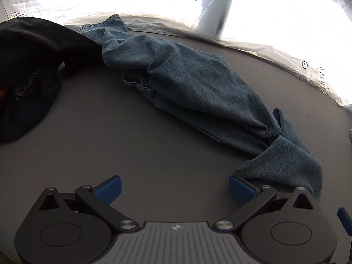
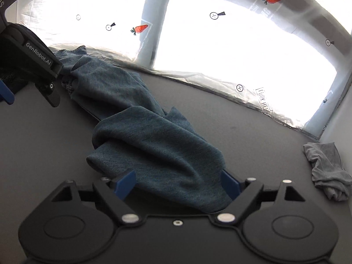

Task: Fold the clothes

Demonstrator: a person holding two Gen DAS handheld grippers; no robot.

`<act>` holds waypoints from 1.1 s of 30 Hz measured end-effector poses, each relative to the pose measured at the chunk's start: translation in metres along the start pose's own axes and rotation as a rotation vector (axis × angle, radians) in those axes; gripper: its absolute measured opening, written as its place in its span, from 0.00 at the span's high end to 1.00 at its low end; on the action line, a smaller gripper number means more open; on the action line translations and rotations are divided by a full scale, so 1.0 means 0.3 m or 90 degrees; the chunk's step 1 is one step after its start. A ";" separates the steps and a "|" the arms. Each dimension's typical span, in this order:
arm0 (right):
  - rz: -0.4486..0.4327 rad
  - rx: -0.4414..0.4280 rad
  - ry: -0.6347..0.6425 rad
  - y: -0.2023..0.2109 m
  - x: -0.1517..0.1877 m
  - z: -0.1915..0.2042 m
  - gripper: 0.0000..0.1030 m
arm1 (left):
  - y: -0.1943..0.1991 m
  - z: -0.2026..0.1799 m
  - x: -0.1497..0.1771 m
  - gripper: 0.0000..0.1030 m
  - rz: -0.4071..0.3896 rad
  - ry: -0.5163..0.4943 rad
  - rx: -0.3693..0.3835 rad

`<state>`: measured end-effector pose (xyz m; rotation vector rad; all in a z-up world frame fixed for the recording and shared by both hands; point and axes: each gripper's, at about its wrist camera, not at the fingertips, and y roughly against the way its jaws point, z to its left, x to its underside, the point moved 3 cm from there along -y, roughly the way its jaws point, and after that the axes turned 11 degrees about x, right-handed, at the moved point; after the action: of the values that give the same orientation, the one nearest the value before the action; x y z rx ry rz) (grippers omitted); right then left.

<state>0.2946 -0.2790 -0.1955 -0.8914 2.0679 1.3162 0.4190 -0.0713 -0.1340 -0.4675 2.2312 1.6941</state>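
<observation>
My right gripper (image 2: 178,182) straddles the jeans (image 2: 158,145) hem, jaws spread, unclamped; left gripper (image 1: 175,189) jaws spread over bare bench (image 1: 110,132), ready to grip.

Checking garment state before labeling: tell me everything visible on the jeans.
The jeans are blue-green faded denim, unfolded and crumpled in a long rope-like bunch across the dark grey table. A stitched hem shows at the far end by the plastic sheet; seams and what looks like a belt loop show mid-length. The far part touches a dark garment. The near end drapes over one finger of the open left gripper and lies between the open right gripper fingers, unpinched.
</observation>
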 end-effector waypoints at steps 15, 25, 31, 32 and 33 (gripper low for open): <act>0.135 0.085 -0.123 -0.140 0.042 0.239 0.98 | -0.091 0.075 -0.161 0.00 0.049 -0.144 0.011; 0.062 0.129 -0.175 -0.124 -0.029 -0.011 1.00 | 0.014 0.043 -0.134 0.00 -0.024 -0.085 0.007; 0.023 0.199 -0.293 -0.164 -0.080 -0.433 1.00 | 0.160 0.019 -0.078 0.00 -0.138 -0.062 -0.053; 0.019 0.215 -0.324 -0.175 -0.088 -0.535 1.00 | 0.175 0.013 -0.065 0.00 -0.151 -0.062 -0.066; 0.015 0.232 -0.341 -0.189 -0.092 -0.623 1.00 | 0.183 0.004 -0.052 0.00 -0.159 -0.060 -0.075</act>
<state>0.3402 -0.4614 -0.1355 -0.3095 1.8023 1.0000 0.4095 -0.0552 -0.0800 -0.6509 1.9236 1.6837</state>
